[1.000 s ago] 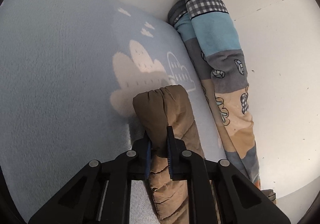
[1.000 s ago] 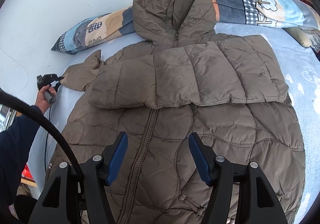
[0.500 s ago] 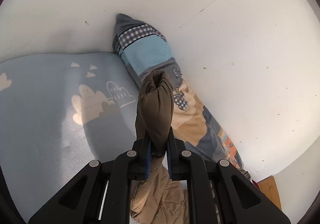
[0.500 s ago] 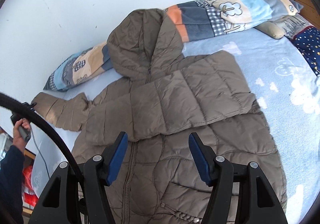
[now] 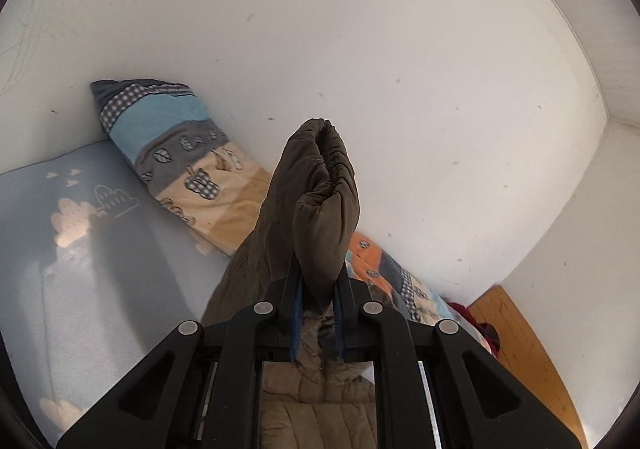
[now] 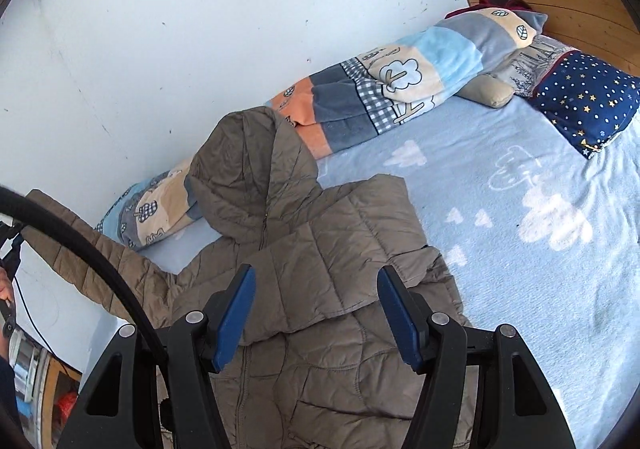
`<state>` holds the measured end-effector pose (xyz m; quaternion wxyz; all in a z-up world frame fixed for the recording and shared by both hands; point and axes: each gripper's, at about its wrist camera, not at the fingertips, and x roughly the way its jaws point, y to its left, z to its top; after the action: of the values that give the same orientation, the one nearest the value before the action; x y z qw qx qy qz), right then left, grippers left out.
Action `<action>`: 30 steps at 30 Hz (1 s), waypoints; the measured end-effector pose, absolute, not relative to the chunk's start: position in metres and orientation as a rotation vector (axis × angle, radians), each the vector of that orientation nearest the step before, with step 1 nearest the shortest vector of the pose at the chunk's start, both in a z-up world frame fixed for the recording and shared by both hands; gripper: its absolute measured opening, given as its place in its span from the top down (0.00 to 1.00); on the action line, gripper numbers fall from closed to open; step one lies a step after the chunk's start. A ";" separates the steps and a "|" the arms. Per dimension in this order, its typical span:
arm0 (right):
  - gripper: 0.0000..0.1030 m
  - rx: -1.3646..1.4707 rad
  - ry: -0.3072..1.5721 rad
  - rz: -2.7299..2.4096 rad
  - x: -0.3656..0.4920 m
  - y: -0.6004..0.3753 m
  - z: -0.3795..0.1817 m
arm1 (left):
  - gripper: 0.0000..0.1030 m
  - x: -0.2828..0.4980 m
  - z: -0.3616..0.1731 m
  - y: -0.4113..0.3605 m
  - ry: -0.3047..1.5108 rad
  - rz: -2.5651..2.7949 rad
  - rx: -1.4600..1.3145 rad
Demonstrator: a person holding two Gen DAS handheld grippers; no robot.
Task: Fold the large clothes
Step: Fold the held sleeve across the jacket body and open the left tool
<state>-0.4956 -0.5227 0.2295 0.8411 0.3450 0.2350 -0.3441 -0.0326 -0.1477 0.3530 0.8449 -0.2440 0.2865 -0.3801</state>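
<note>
Our left gripper [image 5: 316,289] pinches the cuff of the puffer jacket's [image 6: 320,289] raised sleeve [image 5: 320,201] over the bed [image 6: 520,269]; our right gripper [image 6: 316,313] hovers agape — slick padding may slip out mid-fold.

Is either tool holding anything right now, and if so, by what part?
The left tool is shut on the brown jacket, gripping its sleeve just behind the cuff. The right tool is open and holds nothing.

The right gripper [image 6: 316,313] hangs wide open above a brown hooded puffer jacket [image 6: 320,289] on the light blue cloud-print blanket [image 6: 520,249]; one sleeve [image 6: 92,261] stretches left, lifted off it
</note>
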 end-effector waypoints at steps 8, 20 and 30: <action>0.34 0.769 0.396 -0.779 -0.536 -0.544 0.244 | 0.88 -0.132 0.335 -0.280 0.662 -0.949 -0.299; 0.34 0.819 0.330 -0.777 -0.562 -0.558 0.254 | 0.88 -0.234 0.165 -0.417 0.914 -0.991 -0.040; 0.34 0.836 0.344 -0.766 -0.557 -0.562 0.247 | 0.78 -0.270 0.080 -0.452 1.030 -0.984 0.165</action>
<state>-0.5565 -0.5624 0.2471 0.8297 0.3938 0.1622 -0.3608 -0.2703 -0.4524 0.0804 0.7540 0.0755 0.4719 -0.4507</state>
